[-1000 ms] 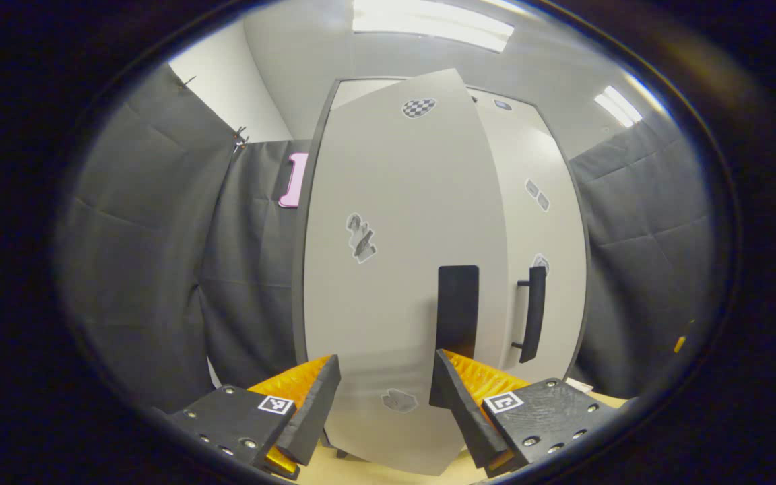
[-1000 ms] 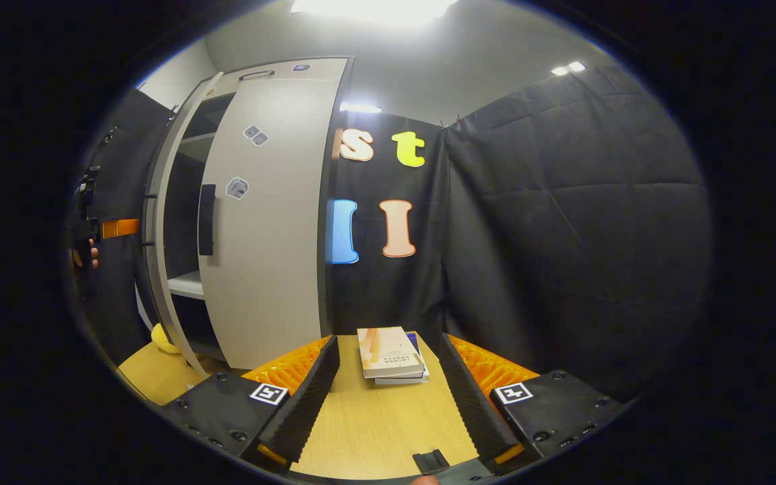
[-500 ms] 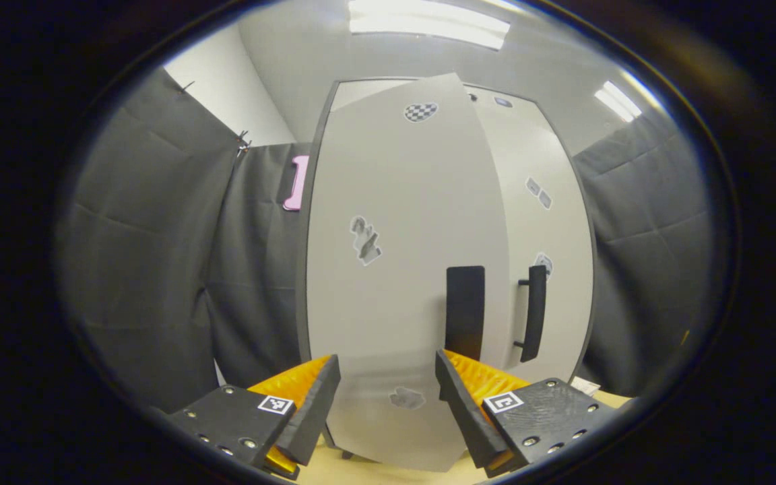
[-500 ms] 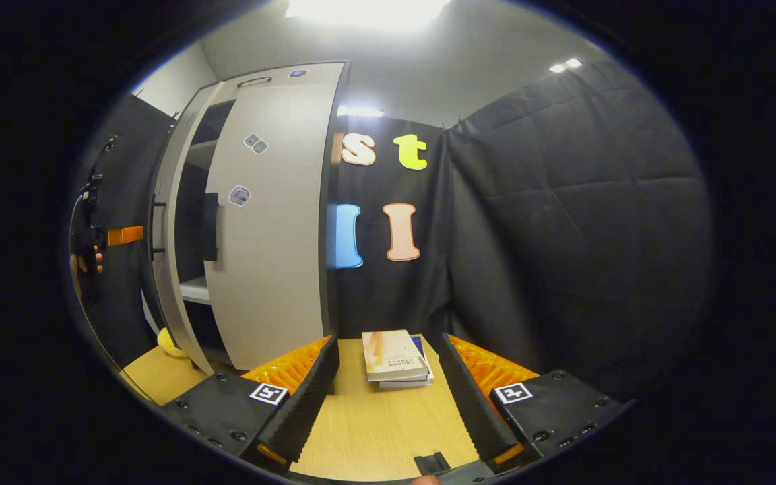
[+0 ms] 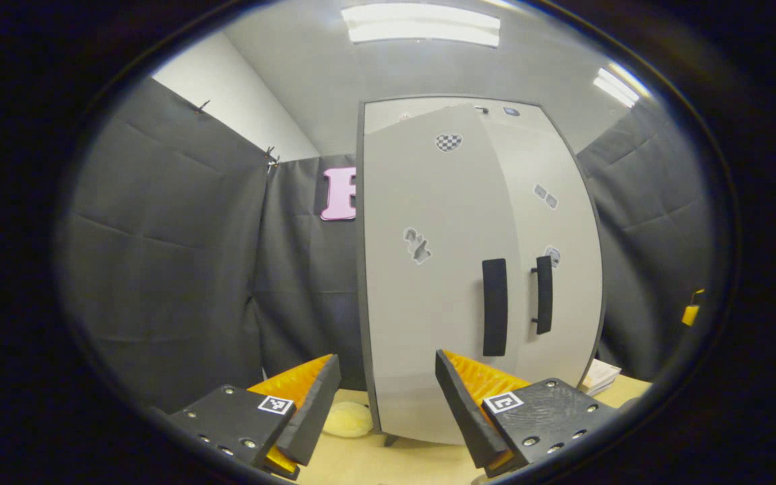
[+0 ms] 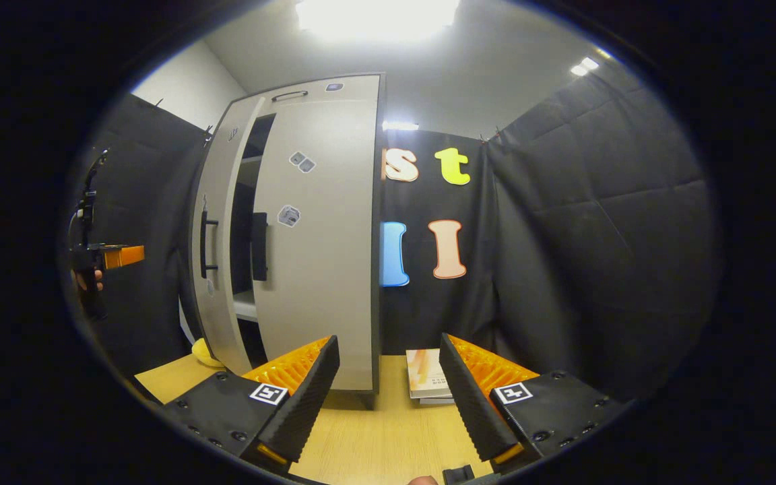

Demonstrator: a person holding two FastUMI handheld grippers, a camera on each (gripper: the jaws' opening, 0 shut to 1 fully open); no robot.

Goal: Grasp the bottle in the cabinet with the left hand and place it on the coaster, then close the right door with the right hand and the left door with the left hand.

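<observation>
Black cloth surrounds your pale grey cabinet (image 5: 428,283) on the tabletop (image 6: 374,438). Its left door (image 6: 216,269) stands slightly ajar, the right door (image 6: 320,269) shut. Both tools, left tool (image 5: 382,397) and right tool (image 6: 388,391), are apart and empty. A yellow object (image 5: 346,419) is half hidden at the cabinet's foot.

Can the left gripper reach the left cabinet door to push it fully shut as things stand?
Probably yes: the left gripper is open, facing the pale grey left door, nothing between. The door is slightly ajar.
</observation>
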